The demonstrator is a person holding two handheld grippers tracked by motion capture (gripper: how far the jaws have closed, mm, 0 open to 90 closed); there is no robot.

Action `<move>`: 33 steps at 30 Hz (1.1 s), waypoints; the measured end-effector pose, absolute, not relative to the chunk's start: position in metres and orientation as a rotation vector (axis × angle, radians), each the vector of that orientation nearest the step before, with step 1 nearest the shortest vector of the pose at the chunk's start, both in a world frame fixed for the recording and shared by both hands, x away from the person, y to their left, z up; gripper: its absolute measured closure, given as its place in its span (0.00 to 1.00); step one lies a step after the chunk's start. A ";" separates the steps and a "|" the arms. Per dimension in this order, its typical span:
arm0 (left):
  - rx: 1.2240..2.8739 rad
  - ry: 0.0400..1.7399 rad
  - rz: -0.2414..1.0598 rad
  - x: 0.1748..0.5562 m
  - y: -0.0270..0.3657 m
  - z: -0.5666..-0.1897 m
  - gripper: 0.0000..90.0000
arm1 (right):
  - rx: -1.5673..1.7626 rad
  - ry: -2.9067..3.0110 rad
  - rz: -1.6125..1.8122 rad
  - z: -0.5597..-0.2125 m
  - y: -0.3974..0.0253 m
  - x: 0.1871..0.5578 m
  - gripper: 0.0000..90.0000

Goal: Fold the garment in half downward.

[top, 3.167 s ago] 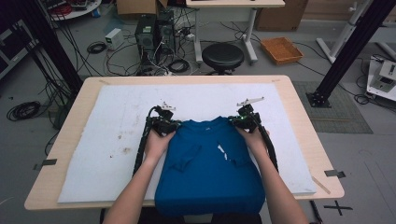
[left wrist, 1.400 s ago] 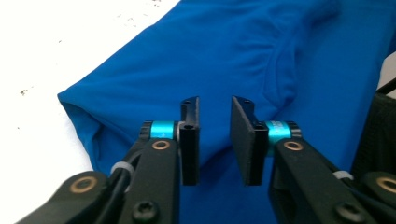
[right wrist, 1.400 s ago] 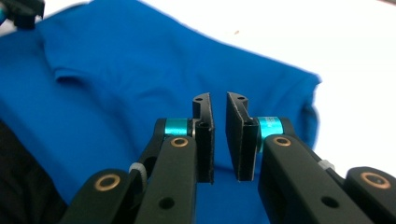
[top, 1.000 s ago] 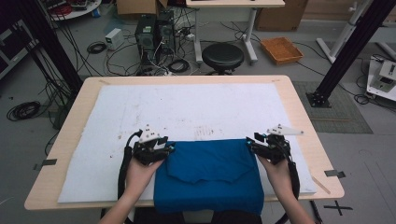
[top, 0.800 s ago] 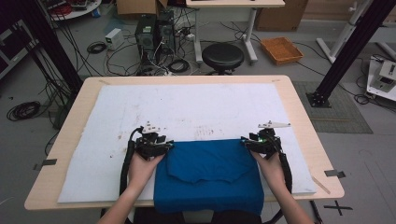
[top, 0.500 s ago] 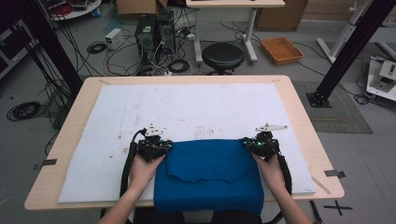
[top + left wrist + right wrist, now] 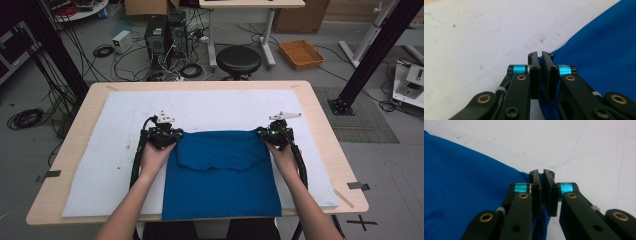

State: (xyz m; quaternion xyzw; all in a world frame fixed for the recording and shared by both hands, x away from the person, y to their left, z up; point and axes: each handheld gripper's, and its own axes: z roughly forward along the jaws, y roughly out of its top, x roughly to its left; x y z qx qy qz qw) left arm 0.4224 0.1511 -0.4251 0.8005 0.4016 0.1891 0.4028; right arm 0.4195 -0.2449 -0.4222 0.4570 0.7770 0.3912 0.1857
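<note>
A blue shirt (image 7: 220, 180) lies folded on the white mat (image 7: 100, 150), its near part hanging over the table's front edge. My left gripper (image 7: 172, 135) is shut on the shirt's far left corner, and blue cloth (image 7: 599, 45) sits pinched between its jaws (image 7: 541, 55). At the far right corner my right gripper (image 7: 264, 133) is shut on the same fold, with blue fabric (image 7: 461, 182) running off to the left of its jaws (image 7: 541, 173). A folded flap with a wavy lower edge (image 7: 220, 167) lies across the shirt's upper half.
The white mat covers most of the wooden table (image 7: 320, 120). Small dark specks mark the mat at the left (image 7: 117, 162). A black stool (image 7: 238, 60), cables and computer cases (image 7: 162, 37) stand on the floor beyond the far edge.
Both grippers have carried the shirt's pinched edge forward, away from the person. The fold now lies farther up the mat and the shirt looks flatter.
</note>
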 end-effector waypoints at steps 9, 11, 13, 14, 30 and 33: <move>2.048 1.047 0.498 0.443 0.149 -0.426 0.94 | 1.305 2.182 1.066 -0.426 -0.240 0.443 0.95; 2.027 1.080 0.510 0.443 0.150 -0.426 0.86 | 1.298 2.177 1.061 -0.426 -0.239 0.443 0.92; 1.997 1.099 0.525 0.438 0.153 -0.424 0.76 | 1.298 2.161 1.050 -0.424 -0.239 0.440 0.86; 1.974 1.112 0.521 0.435 0.156 -0.422 0.70 | 1.290 2.145 1.055 -0.422 -0.239 0.438 0.83; 1.928 1.203 0.355 0.351 0.160 -0.441 0.68 | 1.342 2.159 1.062 -0.437 -0.253 0.362 0.74; 1.920 1.206 0.337 0.352 0.161 -0.442 0.74 | 1.365 2.183 1.031 -0.442 -0.250 0.365 0.79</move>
